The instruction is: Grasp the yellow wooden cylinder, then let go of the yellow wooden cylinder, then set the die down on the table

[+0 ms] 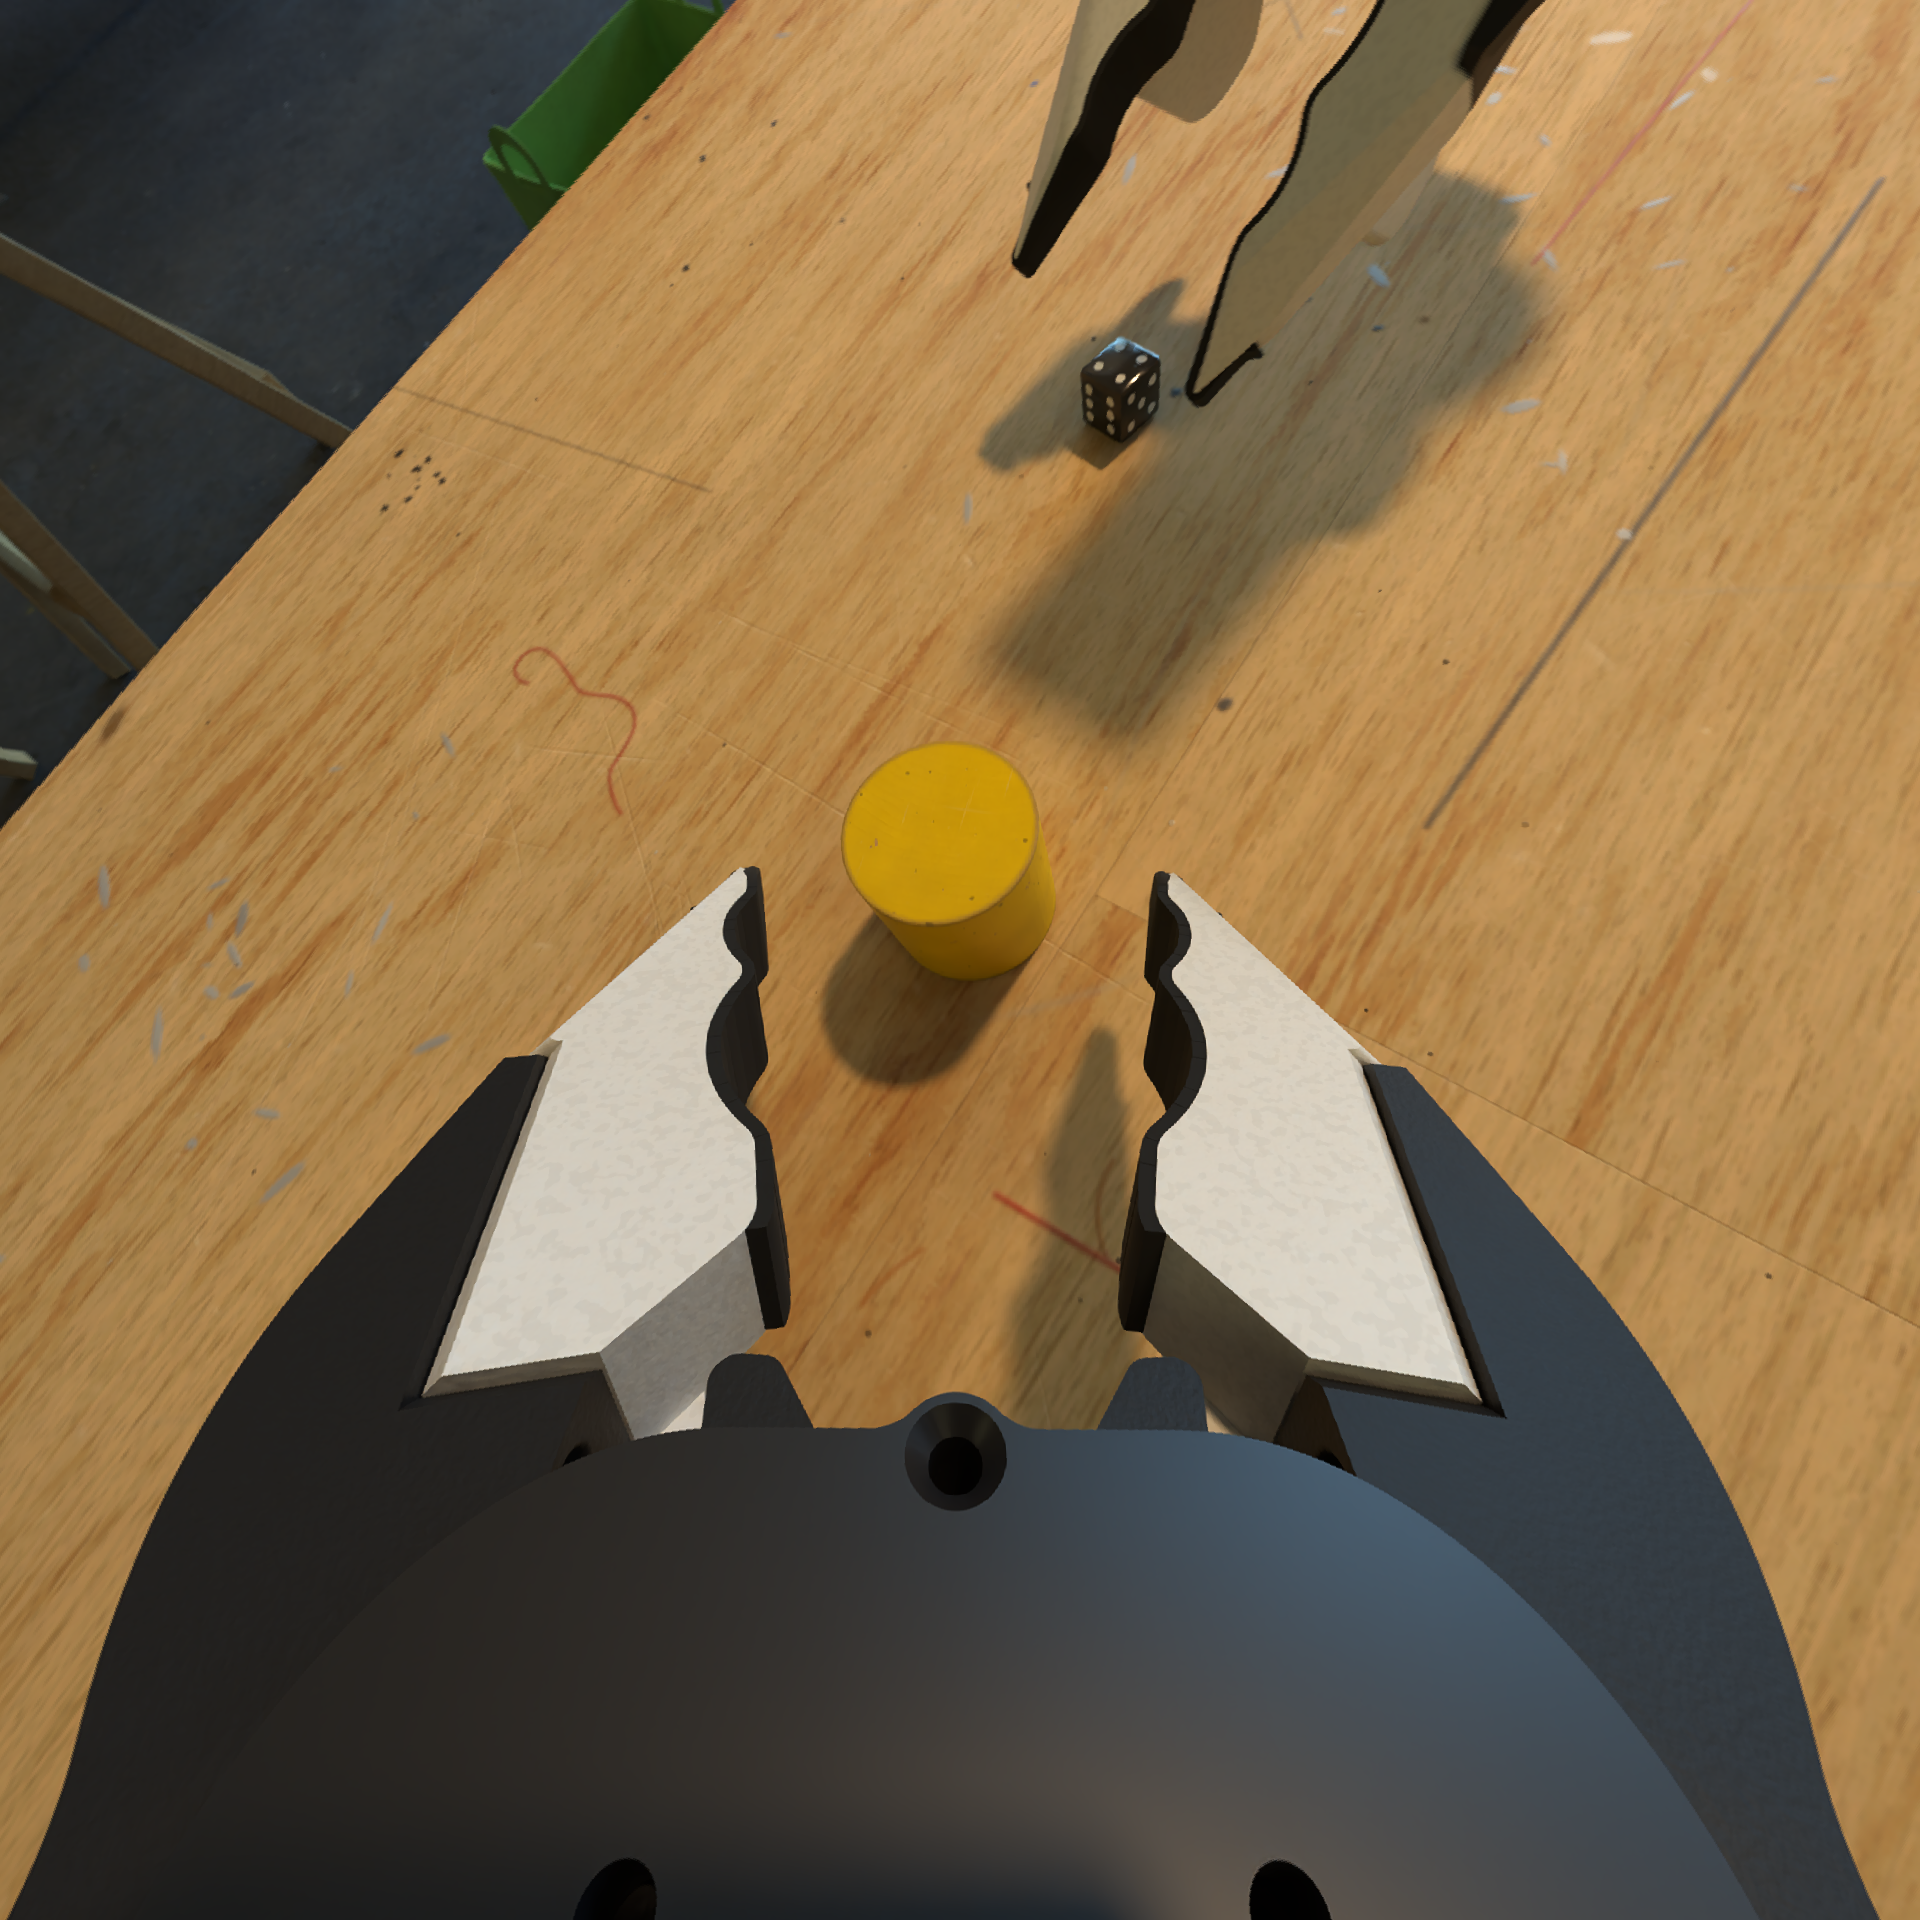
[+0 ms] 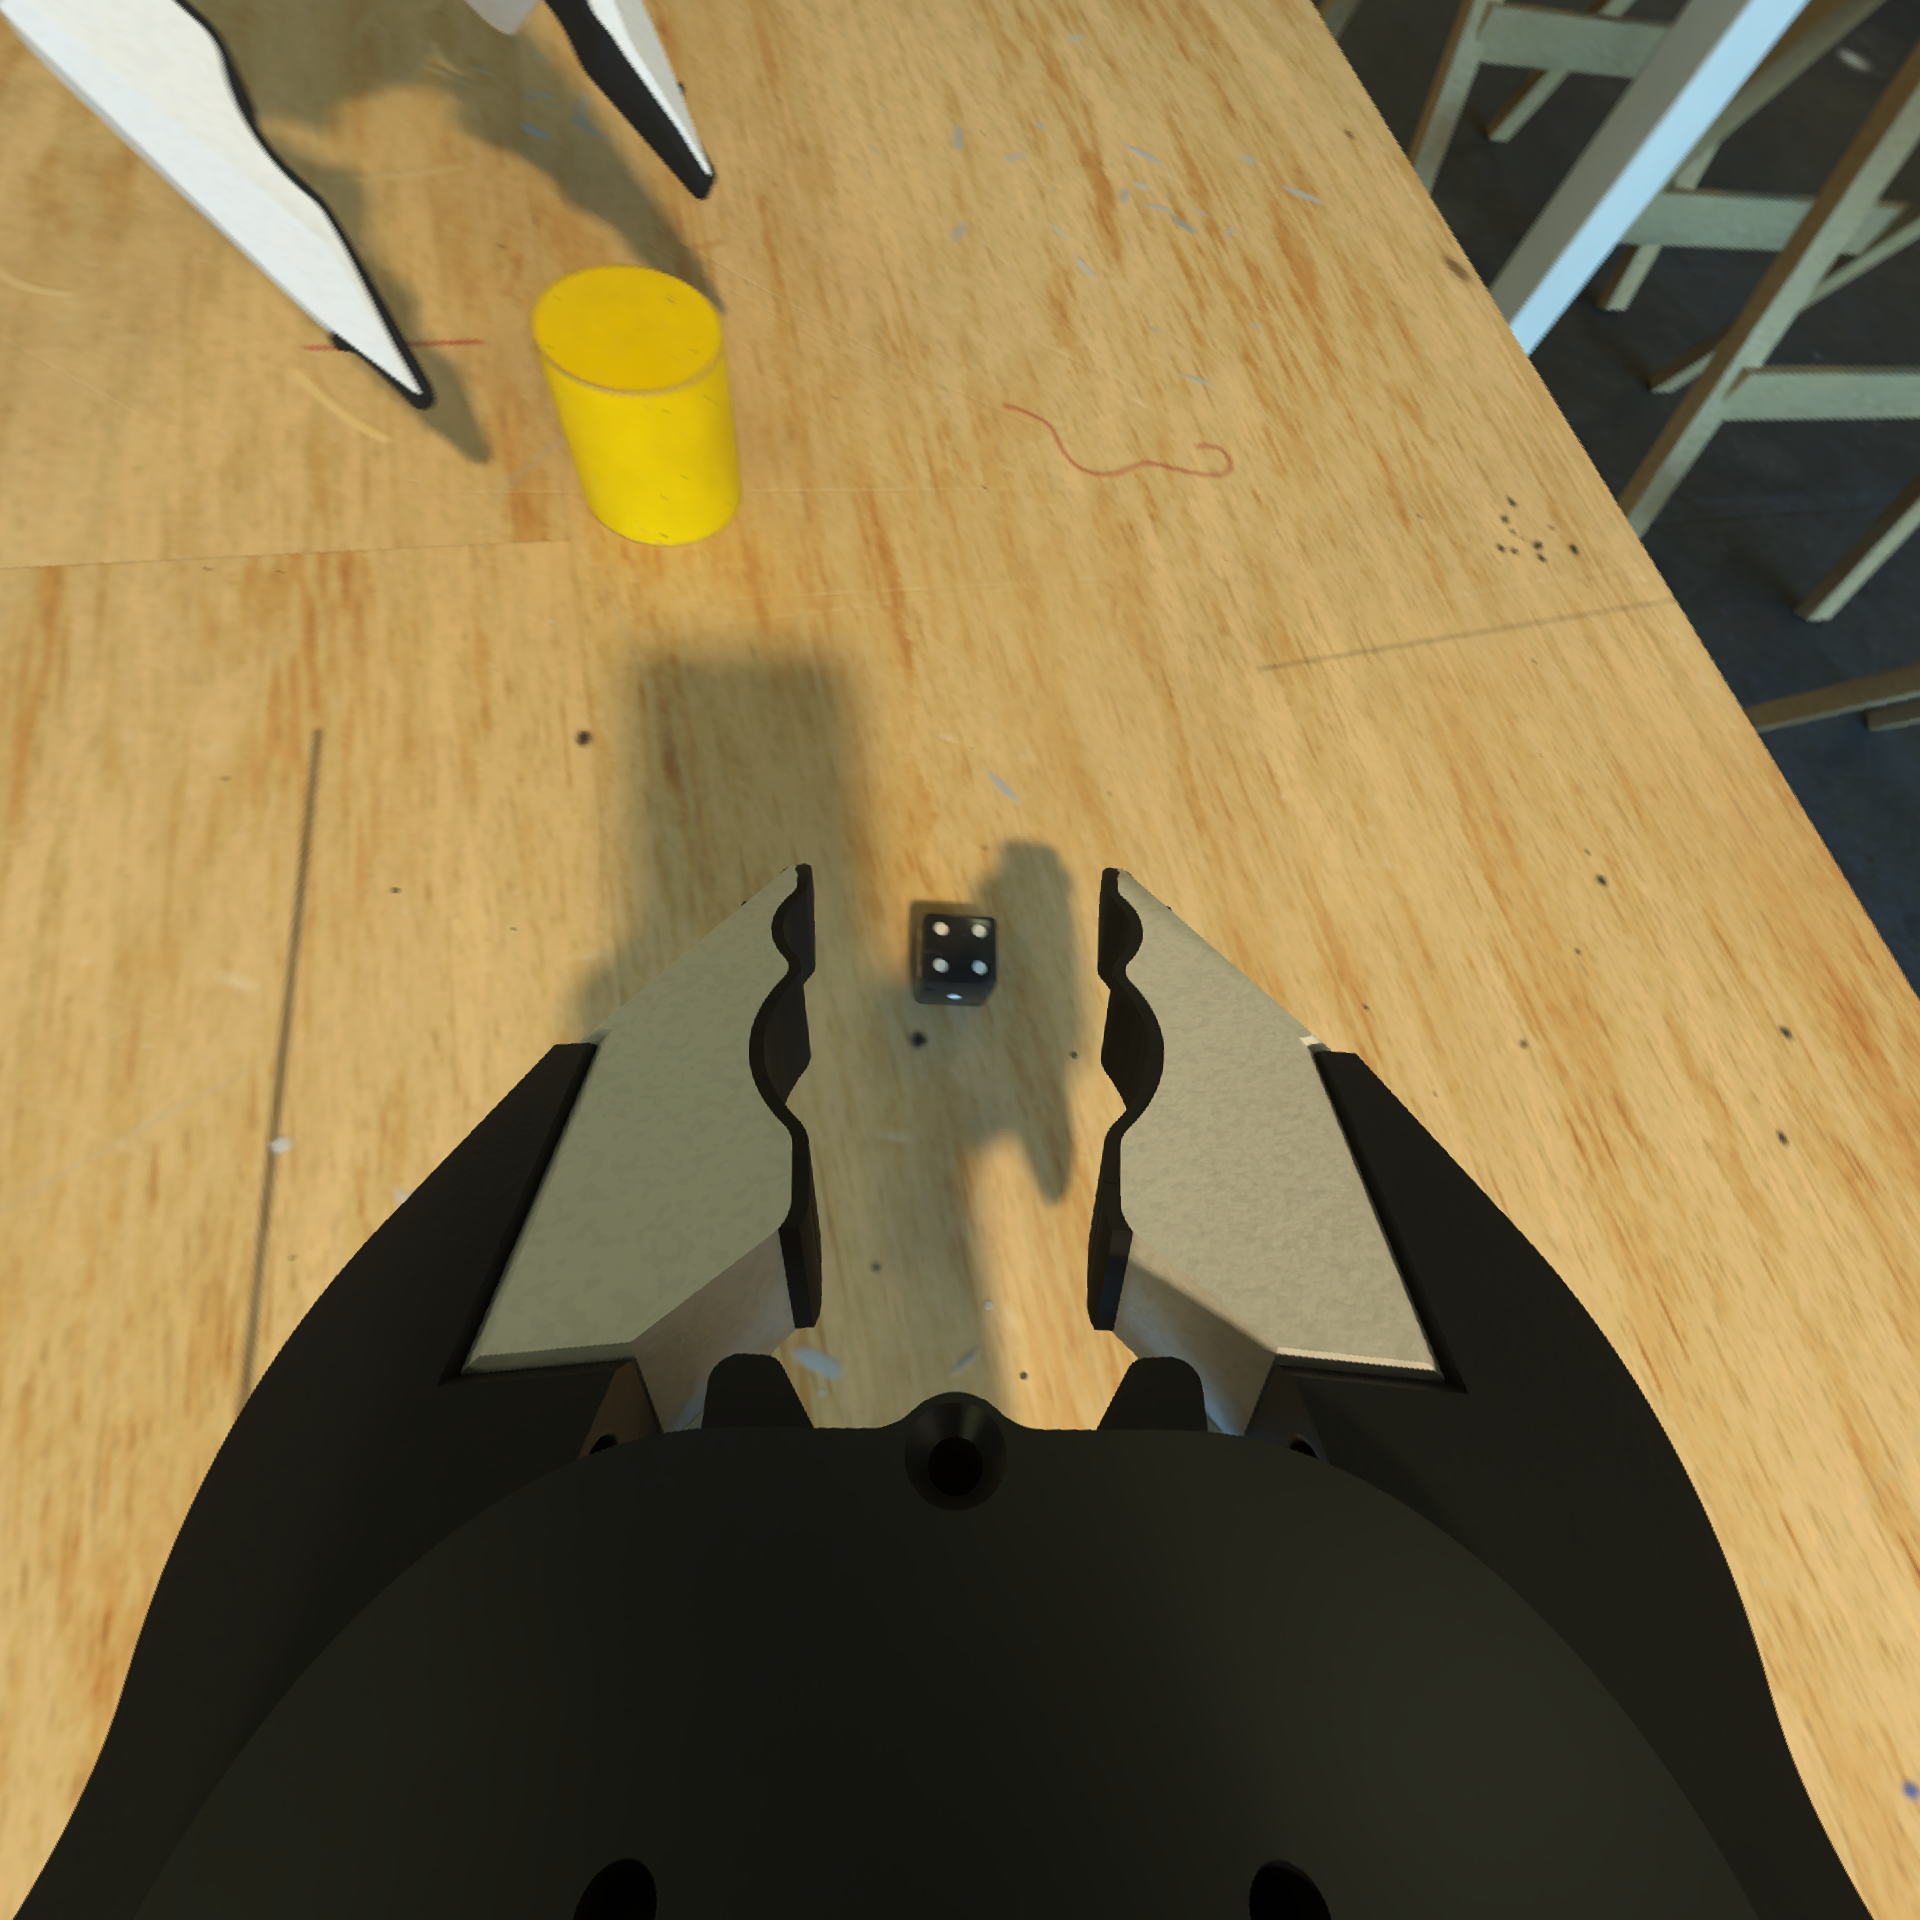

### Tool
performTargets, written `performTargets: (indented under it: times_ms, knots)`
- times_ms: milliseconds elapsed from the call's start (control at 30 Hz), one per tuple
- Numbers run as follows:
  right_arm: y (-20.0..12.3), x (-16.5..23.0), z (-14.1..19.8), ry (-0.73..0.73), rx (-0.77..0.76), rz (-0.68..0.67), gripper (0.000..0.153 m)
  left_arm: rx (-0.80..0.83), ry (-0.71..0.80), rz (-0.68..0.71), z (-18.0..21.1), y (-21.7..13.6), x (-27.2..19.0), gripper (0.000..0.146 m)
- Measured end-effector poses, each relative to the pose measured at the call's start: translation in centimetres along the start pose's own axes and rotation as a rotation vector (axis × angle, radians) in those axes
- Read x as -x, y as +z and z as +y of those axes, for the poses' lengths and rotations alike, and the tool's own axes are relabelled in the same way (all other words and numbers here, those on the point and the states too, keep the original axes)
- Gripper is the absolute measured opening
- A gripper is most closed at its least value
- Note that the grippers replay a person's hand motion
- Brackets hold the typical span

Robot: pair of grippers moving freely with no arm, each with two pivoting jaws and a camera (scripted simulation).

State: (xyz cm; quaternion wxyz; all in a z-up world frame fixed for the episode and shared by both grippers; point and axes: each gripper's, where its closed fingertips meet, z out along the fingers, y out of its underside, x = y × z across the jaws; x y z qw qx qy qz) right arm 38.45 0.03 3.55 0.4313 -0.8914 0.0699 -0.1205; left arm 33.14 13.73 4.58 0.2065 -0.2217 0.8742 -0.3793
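left tongs (image 1: pixel 956 883) apart around nothing, yellow wooden cylinder (image 1: pixel 948 860) upright just ahead, right tongs (image 2: pixel 956 883) apart (empty), black die (image 2: pixel 954 953) between, resting on tabletop (image 2: pixel 1351 831)

A long workbench of pale orange-brown grained wood (image 2: pixel 1299 727) fills most of the room, its top scuffed with black specks, red scribbles and thin pencil lines. Beside it, pale wooden stool frames (image 2: pixel 1704 239) stand on a dark grey floor (image 1: pixel 156 135). A bright green bin (image 1: pixel 582 114) sits at the bench's far edge.
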Motion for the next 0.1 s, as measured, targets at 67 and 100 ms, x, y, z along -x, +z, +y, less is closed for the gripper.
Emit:
performTargets:
  times_ms: [67, 100]
  knots:
    - [0.0, 0.9, -0.5, -0.019, -0.015, -0.034, 0.054, 0.019, 0.000, -0.016, 0.3, -0.3, -0.1, 0.075]
    - [0.1, 1.4, -0.7, -0.037, -0.022, -0.055, 0.054, 0.026, -0.001, -0.022, 0.4, -0.3, -0.2, 0.075]
